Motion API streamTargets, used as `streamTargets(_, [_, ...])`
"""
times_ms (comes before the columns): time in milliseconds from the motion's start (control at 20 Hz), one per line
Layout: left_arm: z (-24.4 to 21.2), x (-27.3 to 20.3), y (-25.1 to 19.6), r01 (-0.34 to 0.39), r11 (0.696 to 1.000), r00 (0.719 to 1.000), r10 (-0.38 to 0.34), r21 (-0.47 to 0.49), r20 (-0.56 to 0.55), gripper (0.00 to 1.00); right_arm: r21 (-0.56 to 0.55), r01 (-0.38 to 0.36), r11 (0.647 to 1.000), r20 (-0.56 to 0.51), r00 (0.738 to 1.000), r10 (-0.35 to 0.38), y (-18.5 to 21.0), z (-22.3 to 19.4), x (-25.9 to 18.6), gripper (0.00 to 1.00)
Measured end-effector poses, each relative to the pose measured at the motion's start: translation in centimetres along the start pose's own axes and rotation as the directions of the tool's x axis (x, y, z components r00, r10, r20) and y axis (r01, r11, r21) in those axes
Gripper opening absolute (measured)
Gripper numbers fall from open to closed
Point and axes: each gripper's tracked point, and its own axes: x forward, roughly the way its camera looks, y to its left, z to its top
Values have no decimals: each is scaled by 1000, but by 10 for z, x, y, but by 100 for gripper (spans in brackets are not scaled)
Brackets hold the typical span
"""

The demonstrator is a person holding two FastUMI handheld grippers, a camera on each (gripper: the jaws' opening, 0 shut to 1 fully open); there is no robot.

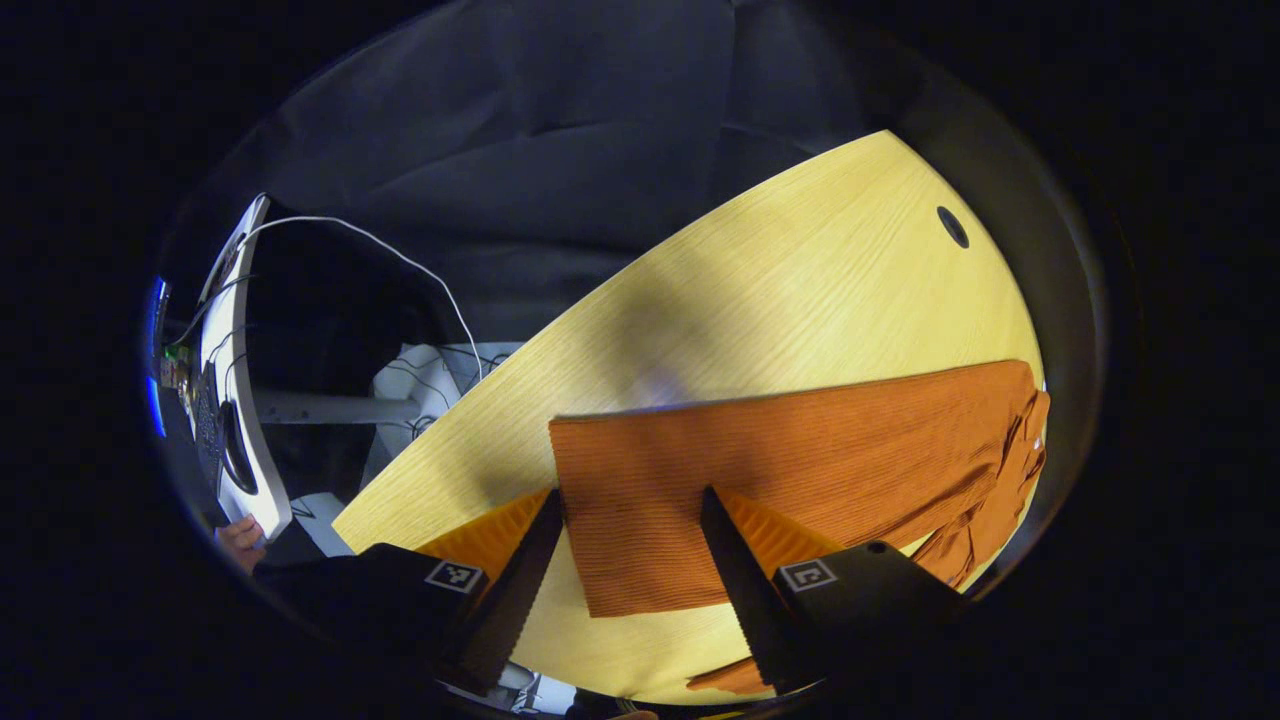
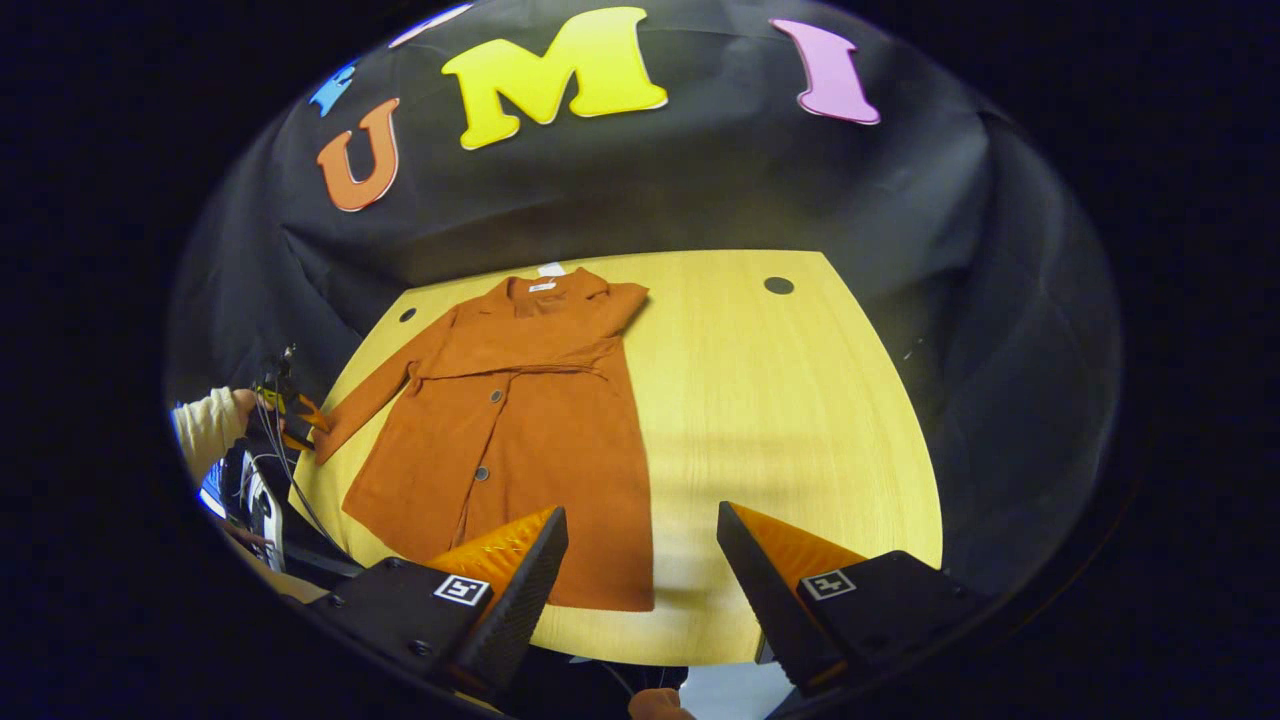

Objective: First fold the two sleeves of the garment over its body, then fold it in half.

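Garment (image 2: 520, 420) flat on counter (image 2: 790, 420), your right gripper (image 2: 640, 560) and left gripper (image 1: 630, 540) both released, sleeve cuff at 12 o'clock.

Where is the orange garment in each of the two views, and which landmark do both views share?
Left gripper view: the garment lies low and right of centre, one sleeve end between the open gripper fingers.
Right gripper view: the garment lies spread out left of centre.
Shared landmark: the table with its dark round hole.
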Motion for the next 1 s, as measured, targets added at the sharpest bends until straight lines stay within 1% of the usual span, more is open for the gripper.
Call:
streamTargets(50, [0,0,-1,2,1000,1000,-2,-8,-10,85,9,3,1000,0,1000,-3,-4,-4,-4,97])
streamTargets(100, [0,-1,-1,6,1000,1000,-6,-17,-17,72,17,7,1000,-5,1000,-7,-8,-8,-6,97])
streamTargets(150, [0,2,-1,8,1000,1000,-8,-19,-18,64,32,11,999,-13,1000,-11,-12,-13,-7,96])
streamTargets(200, [-1,3,0,11,1000,1000,-12,-19,-19,66,48,14,999,-19,1000,-13,-16,-16,-8,97])
streamTargets(350, [-6,0,-10,30,999,999,-30,-20,-39,22,75,24,997,-31,999,-21,-27,-23,-11,96])
streamTargets(400, [-10,-1,-13,40,999,998,-41,-13,-50,22,72,25,997,-34,999,-23,-29,-24,-12,96])
streamTargets(500, [-10,-3,-24,73,997,996,-72,26,-46,1,57,29,998,-37,999,-27,-35,-24,-15,96])
streamTargets(550, [-6,-7,-27,75,996,997,-74,42,-25,6,53,28,998,-37,999,-26,-37,-23,-14,96])
streamTargets(700, [1,-28,-47,101,990,994,-104,102,24,5,52,8,999,-33,999,-7,-42,-15,-11,97])
streamTargets(850, [10,-60,-78,107,979,990,-122,173,78,4,55,-13,998,-28,1000,15,-50,-8,-6,97])
streamTargets(1000, [11,-92,-122,112,954,980,-152,279,126,4,79,-31,996,-9,999,31,-63,10,1,96])
